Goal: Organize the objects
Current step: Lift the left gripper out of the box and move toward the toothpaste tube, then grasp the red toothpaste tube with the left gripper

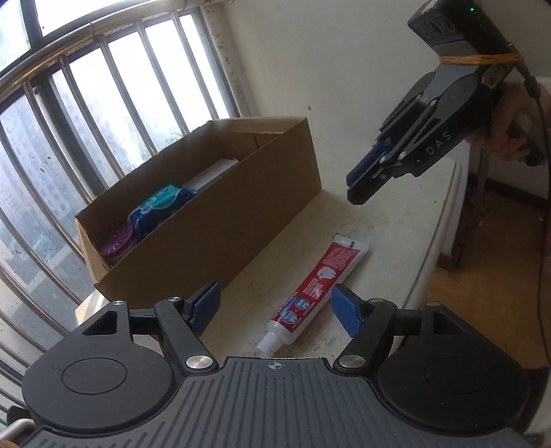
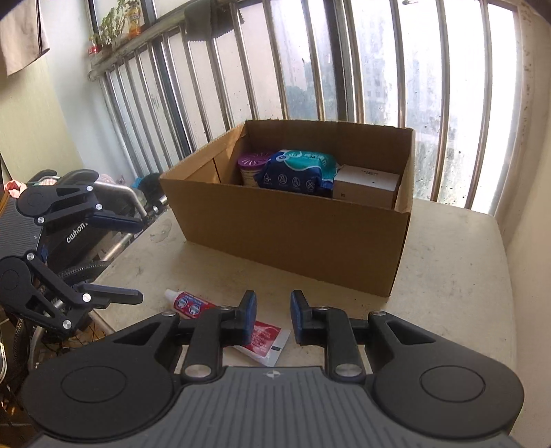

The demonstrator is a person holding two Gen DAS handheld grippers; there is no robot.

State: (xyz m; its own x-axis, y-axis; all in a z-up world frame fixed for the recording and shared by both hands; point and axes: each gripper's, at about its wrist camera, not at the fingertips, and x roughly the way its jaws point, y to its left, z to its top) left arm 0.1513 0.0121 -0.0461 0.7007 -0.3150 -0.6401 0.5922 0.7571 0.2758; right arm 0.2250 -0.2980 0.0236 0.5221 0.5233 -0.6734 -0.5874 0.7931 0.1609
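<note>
1. A pale, stained table (image 2: 447, 262) with rounded edges stands against the window.
2. The window (image 2: 372, 62) has dirty, speckled glass behind upright metal bars (image 1: 113, 103) — blurred buildings show through it.
3. A high ledge (image 2: 113, 51) at upper left carries a small potted plant (image 2: 112, 26) and a bottle with yellow contents (image 2: 134, 19).
4. A cloth (image 2: 24, 34) hangs on the green wall — beside that ledge.
5. A wooden floor (image 1: 489, 310) shows past the table's edge.
</note>
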